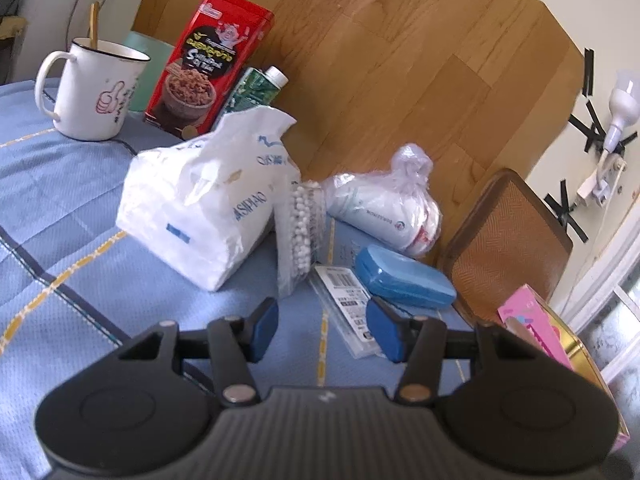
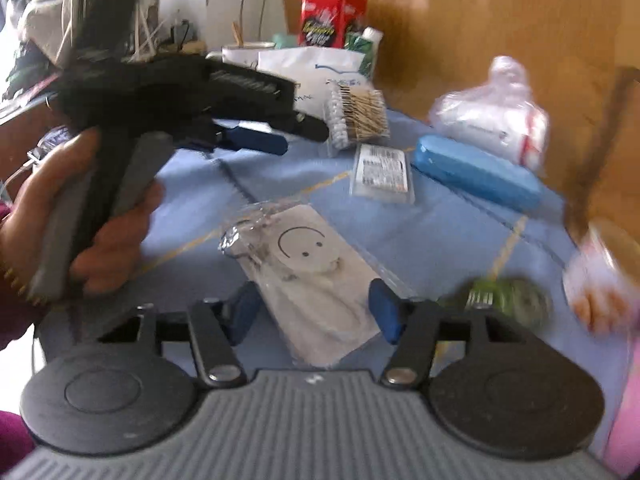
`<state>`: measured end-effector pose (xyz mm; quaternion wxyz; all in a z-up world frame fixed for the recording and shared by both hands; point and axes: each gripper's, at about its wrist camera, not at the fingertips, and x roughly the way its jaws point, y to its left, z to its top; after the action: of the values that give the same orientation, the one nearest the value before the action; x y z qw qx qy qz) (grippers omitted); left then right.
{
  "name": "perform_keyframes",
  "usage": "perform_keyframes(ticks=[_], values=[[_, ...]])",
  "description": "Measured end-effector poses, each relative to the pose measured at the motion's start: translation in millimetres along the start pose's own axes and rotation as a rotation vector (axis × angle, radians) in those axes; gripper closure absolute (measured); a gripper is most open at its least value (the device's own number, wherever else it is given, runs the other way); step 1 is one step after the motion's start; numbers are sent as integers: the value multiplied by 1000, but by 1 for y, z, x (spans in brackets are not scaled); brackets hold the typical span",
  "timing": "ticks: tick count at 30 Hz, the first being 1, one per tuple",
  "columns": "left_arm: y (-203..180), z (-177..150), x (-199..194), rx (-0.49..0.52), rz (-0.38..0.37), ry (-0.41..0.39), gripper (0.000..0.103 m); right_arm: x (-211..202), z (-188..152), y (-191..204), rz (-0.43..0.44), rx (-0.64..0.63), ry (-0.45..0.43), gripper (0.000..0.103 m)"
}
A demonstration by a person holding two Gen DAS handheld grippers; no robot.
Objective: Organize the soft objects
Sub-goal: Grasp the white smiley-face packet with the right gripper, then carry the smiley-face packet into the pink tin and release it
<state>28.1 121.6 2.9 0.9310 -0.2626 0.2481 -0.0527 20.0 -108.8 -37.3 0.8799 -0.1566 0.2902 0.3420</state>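
My right gripper [image 2: 316, 312] hovers low over the blue tablecloth [image 2: 440, 232]. A clear packet with a white smiley-face item [image 2: 316, 272] lies flat between its blue pads, which sit at the packet's edges without visibly squeezing it. My left gripper [image 1: 324, 330] is open with only cloth between its fingers. It also appears in the right wrist view, held by a hand [image 2: 120, 232] at the left. Ahead of it are a white tissue pack [image 1: 200, 200], a bag of cotton swabs [image 1: 300, 220] and a knotted plastic bag with a white roll [image 1: 384, 204].
A blue case [image 1: 404, 280] and a flat barcoded package [image 1: 348, 304] lie near the table's right edge. A mug [image 1: 96, 88], a red box [image 1: 208, 64] and a green carton [image 1: 256, 88] stand at the back. A chair [image 1: 508, 240] and a pink box [image 1: 532, 328] are at the right. A blurred green object [image 2: 500, 300] lies beside my right finger.
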Motion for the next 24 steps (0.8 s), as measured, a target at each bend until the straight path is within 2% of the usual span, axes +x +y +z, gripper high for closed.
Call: perform_keyframes(ticks=[1,3,5,8,9,11,14,17,19,22,24], values=[[-2,-1,1,13,-13,21,50,-10,-12,4,-28,13,-24,42],[-9,-8,6,49,-49,124,49,-25,-32,13,-110,12,-69,41],[-17,-18,-1,82,-96,168,49,-43,-54,18,-164,-14,-124,40],[-32,-34,-15,151,-124,215,49,-65,-75,15,-174,11,-156,17],[-35,-40,-18,169,-120,233,49,-69,-79,13,-171,32,-164,16],[-44,-48,-24,214,-114,244,49,-73,-81,11,-168,59,-170,16],[-55,-53,-21,244,-132,280,49,-61,-75,12,-196,72,-131,16],[-70,-63,-19,322,-125,273,51,-53,-70,9,-166,168,-114,17],[-78,-69,-20,328,-171,300,49,-50,-65,11,-173,179,-119,27],[-91,-78,-25,375,-117,281,51,-49,-67,19,-219,187,-147,35],[-94,-77,-27,344,-128,289,51,-54,-71,19,-237,186,-158,38]])
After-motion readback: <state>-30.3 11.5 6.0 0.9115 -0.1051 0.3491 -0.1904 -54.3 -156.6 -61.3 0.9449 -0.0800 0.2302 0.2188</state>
